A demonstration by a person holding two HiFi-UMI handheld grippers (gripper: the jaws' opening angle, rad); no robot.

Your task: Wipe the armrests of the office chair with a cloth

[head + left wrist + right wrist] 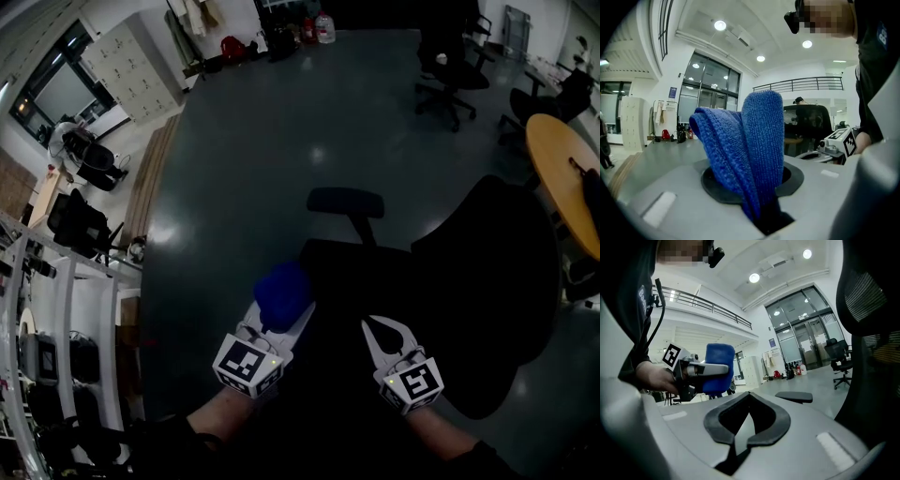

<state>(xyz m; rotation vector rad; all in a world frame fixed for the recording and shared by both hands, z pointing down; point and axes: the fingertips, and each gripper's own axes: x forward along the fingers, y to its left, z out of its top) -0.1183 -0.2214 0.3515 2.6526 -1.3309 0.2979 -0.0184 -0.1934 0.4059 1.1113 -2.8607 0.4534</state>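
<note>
I find no word or number I can read. The cubes on my left gripper (pixel 283 315) and right gripper (pixel 385 329) bear only black-and-white square patterns. A blue sign (pixel 672 92) beside the glass doors is too small, and the white shirt print (pixel 881 33) is cut off

In the head view the chair (pixel 469 281) is so dark that seat and back merge. One armrest (pixel 345 201) stands out; the other cannot be made out in the black. The cloth (pixel 754 150) has its lower end buried between the closed jaws of the left tongs (pixel 283 317). The round bench (pixel 562 169) is cut by the right edge, the forearms (pixel 211 427) by the bottom edge.
</note>
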